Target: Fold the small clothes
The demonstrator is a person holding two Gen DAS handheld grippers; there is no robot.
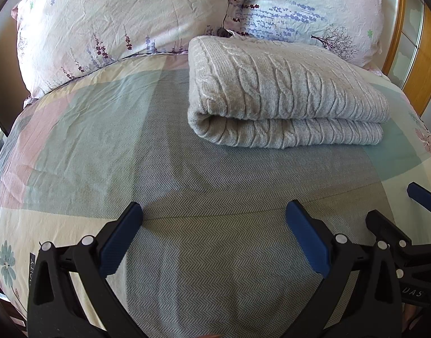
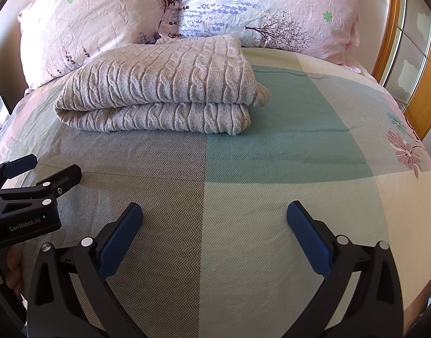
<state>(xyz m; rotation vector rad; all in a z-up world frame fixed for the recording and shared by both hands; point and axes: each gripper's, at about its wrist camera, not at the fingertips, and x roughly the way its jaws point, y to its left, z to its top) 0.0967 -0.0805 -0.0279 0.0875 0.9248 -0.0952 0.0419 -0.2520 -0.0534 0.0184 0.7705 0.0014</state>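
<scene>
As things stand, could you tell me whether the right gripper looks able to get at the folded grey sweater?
Probably yes: the right gripper is open and the bedspread between it and the folded grey sweater is bare.

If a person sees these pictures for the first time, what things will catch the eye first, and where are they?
First comes the folded grey cable-knit sweater, lying on the patchwork bedspread just in front of two floral pillows at the head of the bed. Next, the left hand-held gripper and the right hand-held gripper in the foreground, side by side over the bedspread, both open and empty, apart from the sweater.
</scene>
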